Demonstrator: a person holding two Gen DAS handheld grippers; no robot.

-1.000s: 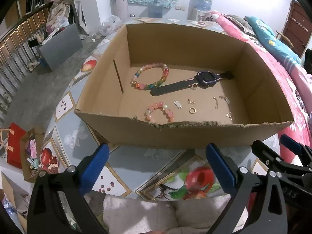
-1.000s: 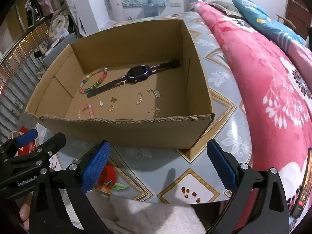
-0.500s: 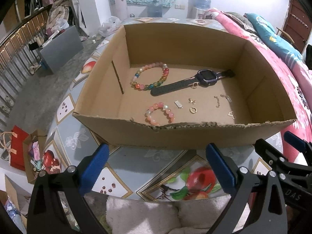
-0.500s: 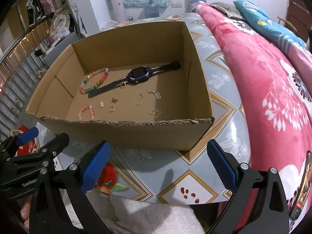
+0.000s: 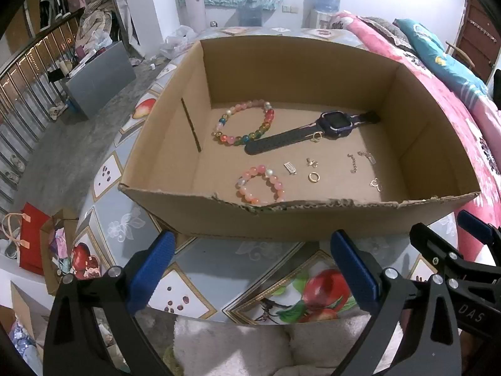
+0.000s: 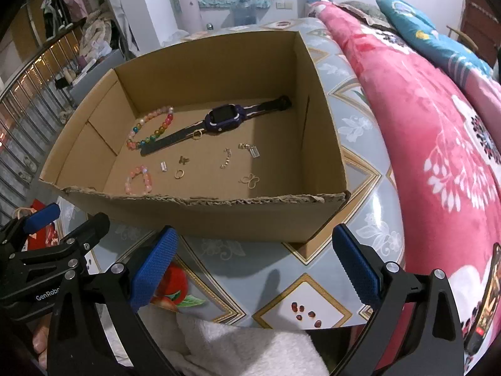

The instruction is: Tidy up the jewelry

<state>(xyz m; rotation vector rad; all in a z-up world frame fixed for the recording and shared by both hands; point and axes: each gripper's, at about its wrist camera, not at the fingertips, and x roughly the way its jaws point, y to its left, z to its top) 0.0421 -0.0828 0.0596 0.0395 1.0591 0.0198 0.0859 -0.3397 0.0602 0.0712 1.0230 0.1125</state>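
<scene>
Cardboard box (image 5: pixel 291 219), open-topped, torn near rim, on a fruit-patterned table (image 5: pixel 219 260).

Contents, on the box floor:
- multicoloured bead bracelet (image 5: pixel 245 122), far left;
- dark smartwatch (image 5: pixel 332 124), strap running diagonally, just right of that bracelet;
- pink bead bracelet (image 5: pixel 260 185), near left, close to the near wall;
- gold ring (image 5: pixel 313 176), right of the pink bracelet;
- short chain (image 6: pixel 226 158) and butterfly charm (image 6: pixel 249 180), right of the ring.

Left gripper (image 5: pixel 250 269): fingers wide apart, empty, outside the near wall. Right gripper (image 6: pixel 255 266): likewise spread, empty, beside it.

Pink floral blanket (image 6: pixel 438 144) at right.
</scene>
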